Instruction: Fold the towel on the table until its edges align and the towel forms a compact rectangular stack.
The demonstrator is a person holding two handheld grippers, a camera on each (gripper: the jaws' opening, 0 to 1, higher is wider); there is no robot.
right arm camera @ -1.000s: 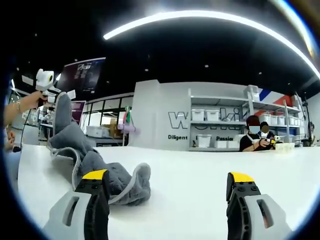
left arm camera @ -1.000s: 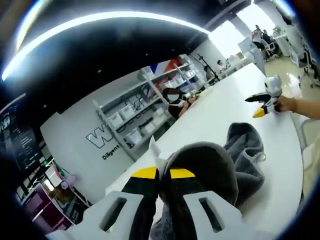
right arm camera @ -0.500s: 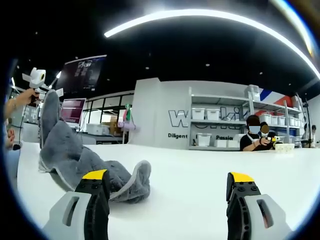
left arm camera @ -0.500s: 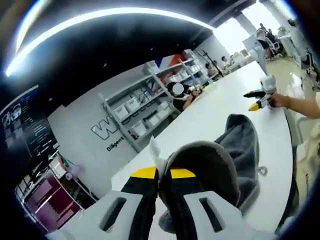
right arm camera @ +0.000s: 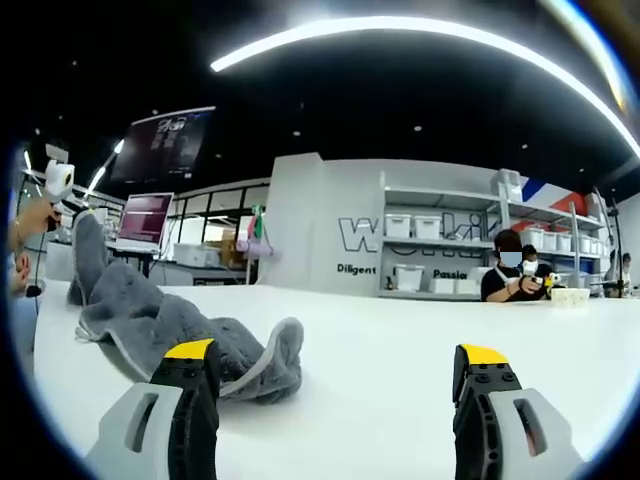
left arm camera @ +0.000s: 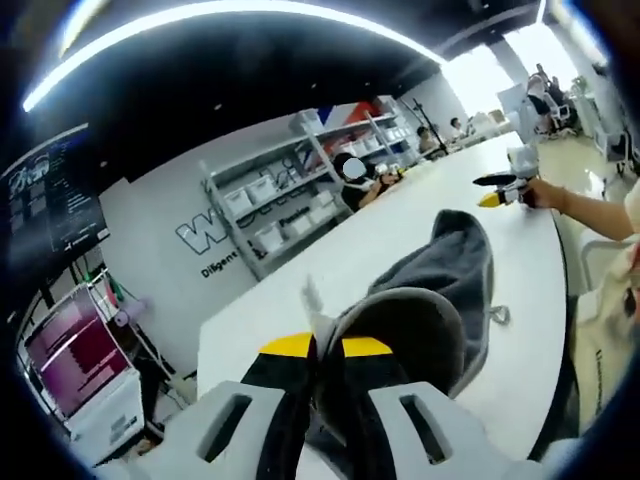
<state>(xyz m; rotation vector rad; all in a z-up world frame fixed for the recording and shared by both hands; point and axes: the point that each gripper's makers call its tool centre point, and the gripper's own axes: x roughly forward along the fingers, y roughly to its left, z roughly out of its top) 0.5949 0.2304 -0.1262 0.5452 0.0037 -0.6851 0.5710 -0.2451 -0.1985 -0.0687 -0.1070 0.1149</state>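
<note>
A grey towel (left arm camera: 455, 285) lies crumpled on the white table (left arm camera: 535, 250), one corner lifted. My left gripper (left arm camera: 325, 348) is shut on that raised corner, and the cloth bulges over its right jaw. In the right gripper view the same towel (right arm camera: 170, 325) stretches from the table's middle up to the left, where the left gripper (right arm camera: 58, 182) holds its end in a person's hand. My right gripper (right arm camera: 335, 355) stands open above the bare table, to the right of the towel and apart from it. It also appears far off as the right gripper (left arm camera: 500, 190), in a hand.
A person (right arm camera: 505, 275) sits at the table's far end working with other grippers. Shelves with white bins (right arm camera: 415, 230) line the back wall. Monitors (right arm camera: 145, 220) stand at the left. The table's edge (left arm camera: 560, 330) runs close to the towel.
My left gripper has pulled the towel corner away from the right gripper and lower, drawing the cloth out longer and flatter. The right gripper has stayed open and still.
</note>
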